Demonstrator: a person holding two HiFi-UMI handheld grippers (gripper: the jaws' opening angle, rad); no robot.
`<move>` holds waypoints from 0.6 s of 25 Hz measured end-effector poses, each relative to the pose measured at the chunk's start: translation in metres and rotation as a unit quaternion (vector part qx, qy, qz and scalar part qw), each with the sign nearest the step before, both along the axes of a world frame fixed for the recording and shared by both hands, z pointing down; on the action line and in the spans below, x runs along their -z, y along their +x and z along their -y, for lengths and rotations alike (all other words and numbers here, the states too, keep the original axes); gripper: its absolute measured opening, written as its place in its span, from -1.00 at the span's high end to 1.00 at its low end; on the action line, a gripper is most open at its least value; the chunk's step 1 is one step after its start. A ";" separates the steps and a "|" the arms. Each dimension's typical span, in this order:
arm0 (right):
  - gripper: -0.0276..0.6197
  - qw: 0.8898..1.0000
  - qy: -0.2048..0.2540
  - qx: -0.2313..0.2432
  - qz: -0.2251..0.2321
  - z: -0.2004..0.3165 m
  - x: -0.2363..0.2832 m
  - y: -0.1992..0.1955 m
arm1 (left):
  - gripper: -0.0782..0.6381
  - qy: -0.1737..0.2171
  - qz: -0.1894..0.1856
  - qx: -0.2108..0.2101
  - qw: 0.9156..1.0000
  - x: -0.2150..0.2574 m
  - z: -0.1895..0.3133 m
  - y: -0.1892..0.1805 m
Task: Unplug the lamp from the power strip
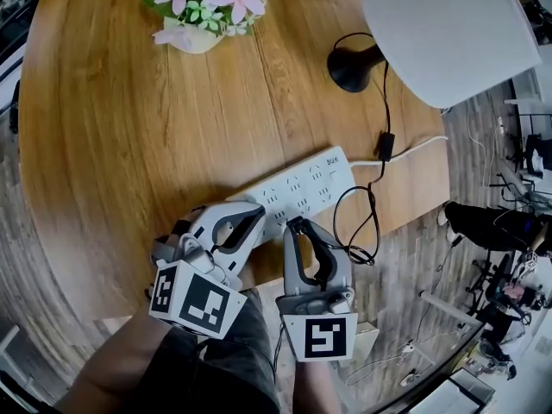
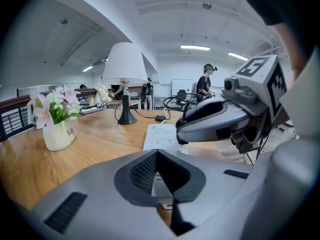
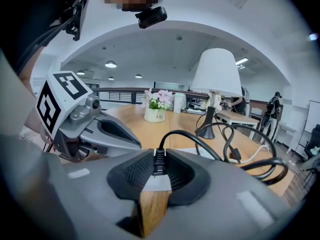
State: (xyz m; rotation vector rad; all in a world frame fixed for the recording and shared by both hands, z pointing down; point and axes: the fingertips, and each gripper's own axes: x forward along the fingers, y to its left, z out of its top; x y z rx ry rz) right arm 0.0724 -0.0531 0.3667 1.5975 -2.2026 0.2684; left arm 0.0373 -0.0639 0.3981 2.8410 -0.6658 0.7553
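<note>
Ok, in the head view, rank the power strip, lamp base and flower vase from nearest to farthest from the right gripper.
1. The power strip, just ahead of the right gripper.
2. The lamp base, farther up and right.
3. The flower vase, top left, farthest.

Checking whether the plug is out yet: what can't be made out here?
- Plug: prongs hidden by the pads of the right gripper in its view, and by its body in the head view.
- Power strip: near end covered by the left gripper, head view.
- Lamp shade: cut off by the head view's top edge.
</note>
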 end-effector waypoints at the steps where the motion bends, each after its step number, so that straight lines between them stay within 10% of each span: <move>1: 0.66 1.000 -0.006 -0.004 -0.002 -0.003 -0.001 0.004 | 0.80 -0.001 -0.001 0.003 1.000 0.000 0.000 -0.001; 15: 0.64 0.988 -0.154 -0.024 -0.015 -0.034 -0.040 0.009 | 0.80 0.002 -0.018 0.025 1.000 0.010 -0.001 -0.011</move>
